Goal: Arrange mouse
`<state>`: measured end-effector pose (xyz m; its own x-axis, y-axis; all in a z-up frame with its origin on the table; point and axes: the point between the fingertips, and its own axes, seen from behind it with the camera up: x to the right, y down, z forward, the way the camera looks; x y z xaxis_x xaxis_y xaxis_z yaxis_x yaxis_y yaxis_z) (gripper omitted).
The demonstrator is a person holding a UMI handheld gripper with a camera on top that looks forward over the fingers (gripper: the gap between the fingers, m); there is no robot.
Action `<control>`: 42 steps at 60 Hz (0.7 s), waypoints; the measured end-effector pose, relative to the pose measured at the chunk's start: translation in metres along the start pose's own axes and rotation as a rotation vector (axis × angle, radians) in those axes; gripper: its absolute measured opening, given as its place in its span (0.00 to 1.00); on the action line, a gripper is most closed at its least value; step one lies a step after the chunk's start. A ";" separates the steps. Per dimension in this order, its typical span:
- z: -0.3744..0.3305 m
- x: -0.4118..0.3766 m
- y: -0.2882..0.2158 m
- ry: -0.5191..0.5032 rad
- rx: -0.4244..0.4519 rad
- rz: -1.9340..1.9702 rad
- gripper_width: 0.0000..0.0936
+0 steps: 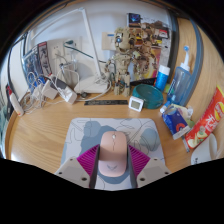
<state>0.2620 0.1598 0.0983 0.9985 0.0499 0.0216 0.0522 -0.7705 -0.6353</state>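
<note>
Between the claw (114, 160) pads at 6 o'clock sits the mouse (114, 152), clamped, above the worktop (40, 130). Risk: smooth shell slips w/ weak grip, drops short of mat (85, 130).

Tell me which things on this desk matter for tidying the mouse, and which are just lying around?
Part of the job:
mouse, between the fingers
gripper, pads against the mouse's sides
grey mat under the mouse

Just lying about:
red snack bag
blue-capped bottle
spray bottle
small white clock
teal bowl
</note>
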 end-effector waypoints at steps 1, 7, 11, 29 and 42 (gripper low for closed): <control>0.001 0.000 0.000 0.003 0.000 -0.003 0.54; -0.015 -0.001 -0.002 0.017 -0.043 -0.016 0.72; -0.038 -0.004 -0.017 0.021 -0.013 -0.002 0.93; -0.198 -0.027 -0.118 0.039 0.214 0.046 0.93; -0.274 -0.063 -0.132 0.042 0.275 0.005 0.92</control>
<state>0.1966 0.0836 0.3923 0.9988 0.0161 0.0462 0.0471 -0.5688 -0.8211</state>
